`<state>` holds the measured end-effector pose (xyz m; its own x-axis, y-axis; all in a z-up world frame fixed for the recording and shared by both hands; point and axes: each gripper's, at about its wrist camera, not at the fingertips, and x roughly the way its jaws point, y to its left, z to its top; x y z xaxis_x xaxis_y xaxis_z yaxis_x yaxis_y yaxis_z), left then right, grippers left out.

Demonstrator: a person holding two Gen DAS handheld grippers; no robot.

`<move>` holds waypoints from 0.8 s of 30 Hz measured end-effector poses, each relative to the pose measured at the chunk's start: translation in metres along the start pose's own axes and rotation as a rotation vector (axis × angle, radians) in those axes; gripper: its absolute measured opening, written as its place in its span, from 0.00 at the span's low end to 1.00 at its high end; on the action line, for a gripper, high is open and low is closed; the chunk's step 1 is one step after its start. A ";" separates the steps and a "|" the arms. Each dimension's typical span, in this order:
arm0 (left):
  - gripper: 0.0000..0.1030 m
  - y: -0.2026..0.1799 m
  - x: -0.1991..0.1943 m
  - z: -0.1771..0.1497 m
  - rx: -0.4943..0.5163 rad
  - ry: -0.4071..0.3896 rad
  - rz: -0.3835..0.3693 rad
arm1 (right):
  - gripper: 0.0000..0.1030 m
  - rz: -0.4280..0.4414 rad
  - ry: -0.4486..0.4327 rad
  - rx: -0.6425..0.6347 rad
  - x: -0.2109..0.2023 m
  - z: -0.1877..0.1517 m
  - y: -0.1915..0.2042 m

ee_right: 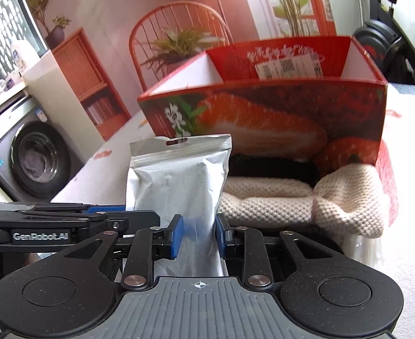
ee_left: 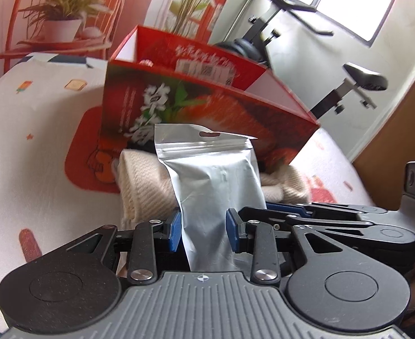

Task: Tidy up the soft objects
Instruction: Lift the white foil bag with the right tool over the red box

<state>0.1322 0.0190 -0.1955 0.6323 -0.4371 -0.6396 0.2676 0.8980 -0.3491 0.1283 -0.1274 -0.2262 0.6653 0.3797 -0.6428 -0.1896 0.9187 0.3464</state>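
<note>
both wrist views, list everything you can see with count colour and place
silver foil zip pouch: one, silver, upright between both grippers, before the box
red printed cardboard box: one, red with strawberry print, open top, behind the pouch
cream knitted item: one, cream, lying in front of the box
black ribbed item: one, black, between knit and box
patterned cloth surface: one, white with red motifs, under everything
washing machine: one, grey, far left in right view
exercise bike: one, black, behind the box in left view
left gripper: one, black with blue pads, shut on pouch
right gripper: one, same, shut on pouch
</note>
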 end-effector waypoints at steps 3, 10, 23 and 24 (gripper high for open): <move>0.34 -0.002 -0.004 0.002 0.000 -0.016 -0.007 | 0.23 0.002 -0.025 -0.003 -0.007 0.002 0.001; 0.34 -0.009 -0.012 0.014 0.046 -0.050 -0.023 | 0.22 0.003 -0.078 -0.031 -0.021 0.009 0.006; 0.34 -0.038 0.001 0.100 0.160 -0.142 -0.071 | 0.22 -0.033 -0.236 -0.067 -0.041 0.079 -0.012; 0.34 -0.039 0.004 0.107 0.165 -0.154 -0.072 | 0.22 -0.037 -0.251 -0.071 -0.040 0.087 -0.015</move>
<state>0.2018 -0.0125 -0.1116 0.7077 -0.4986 -0.5006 0.4229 0.8665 -0.2652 0.1672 -0.1656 -0.1459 0.8295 0.3151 -0.4612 -0.2062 0.9401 0.2714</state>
